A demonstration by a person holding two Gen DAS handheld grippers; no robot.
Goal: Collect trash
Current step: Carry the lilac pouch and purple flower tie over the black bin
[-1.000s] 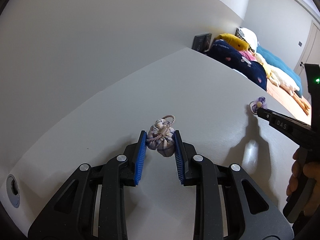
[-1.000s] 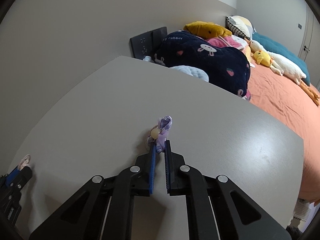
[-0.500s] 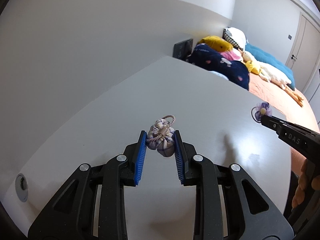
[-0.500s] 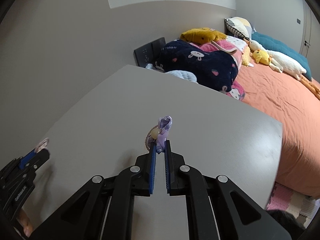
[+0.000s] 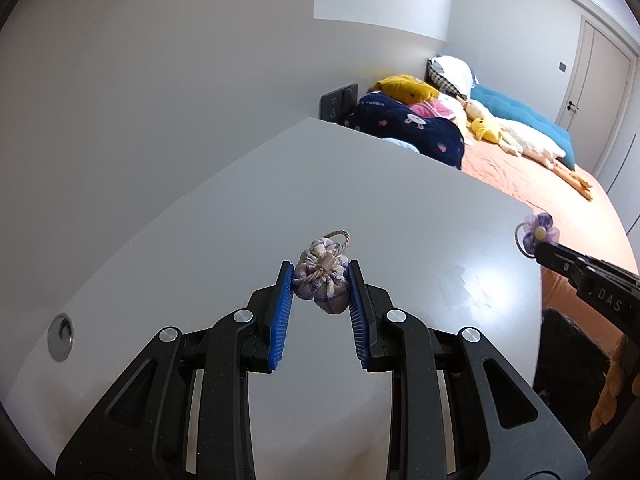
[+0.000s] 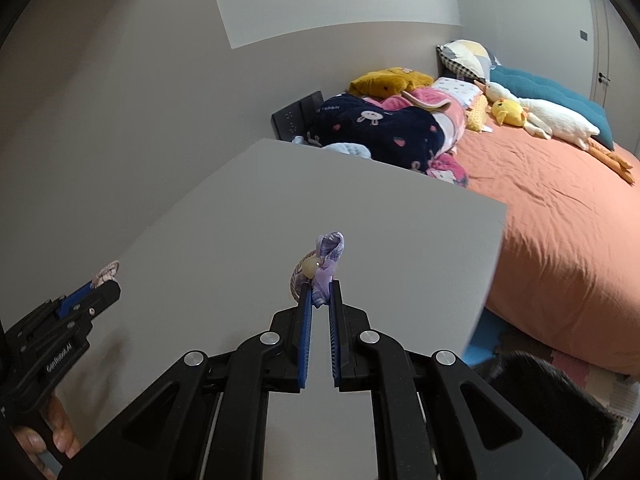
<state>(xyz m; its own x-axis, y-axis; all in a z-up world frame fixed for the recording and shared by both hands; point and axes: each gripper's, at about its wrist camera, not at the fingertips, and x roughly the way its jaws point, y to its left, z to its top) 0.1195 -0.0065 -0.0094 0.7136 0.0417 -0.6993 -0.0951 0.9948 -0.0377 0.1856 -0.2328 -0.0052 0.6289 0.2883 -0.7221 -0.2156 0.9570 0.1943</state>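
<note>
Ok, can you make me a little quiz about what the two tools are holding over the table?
1. True or false: the left tool is shut on a checked pouch.
2. What does the right tool grip? A) a pillow B) a purple flower hair tie C) a spoon
3. Fill in: the bed beside the table has an ____ sheet.

Key: 1 true. 2 B. 3 orange.
</note>
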